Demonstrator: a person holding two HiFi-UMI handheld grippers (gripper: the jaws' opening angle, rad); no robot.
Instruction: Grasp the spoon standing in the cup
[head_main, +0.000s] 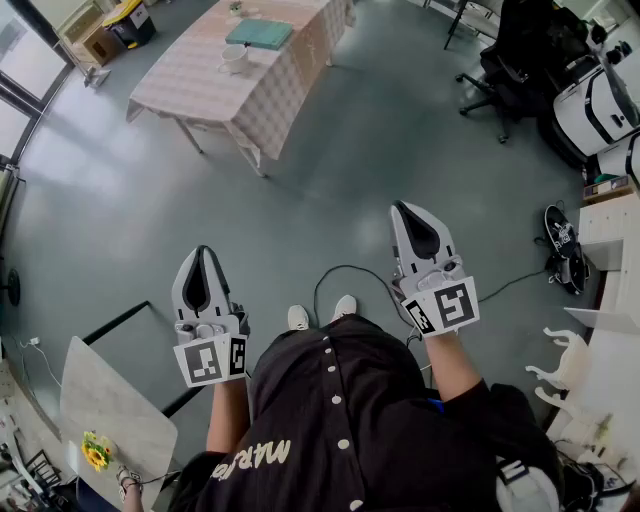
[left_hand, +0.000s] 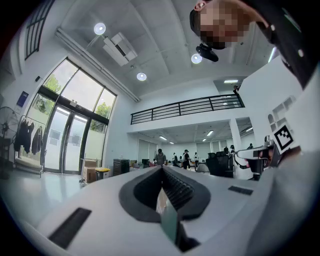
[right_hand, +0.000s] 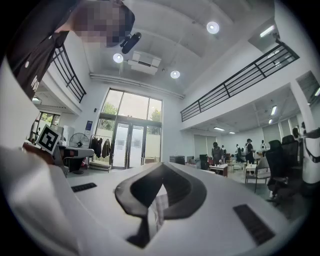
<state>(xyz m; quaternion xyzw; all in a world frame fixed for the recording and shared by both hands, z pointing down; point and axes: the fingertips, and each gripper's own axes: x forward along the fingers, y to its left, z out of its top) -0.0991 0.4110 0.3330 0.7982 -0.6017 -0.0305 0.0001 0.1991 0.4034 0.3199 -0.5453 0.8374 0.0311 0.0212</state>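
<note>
Head view: L gripper (head_main: 203, 255) and R gripper (head_main: 402, 212), jaws fully together w/ nothing between them, raised over floor (head_main: 330, 170). Far bench (head_main: 190, 82) carries cup (head_main: 234, 60), well apart from both; spoon too small to discern.

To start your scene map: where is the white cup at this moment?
Head view, upper left: the white cup stands on the checked-cloth table, near a flat teal item.
</note>
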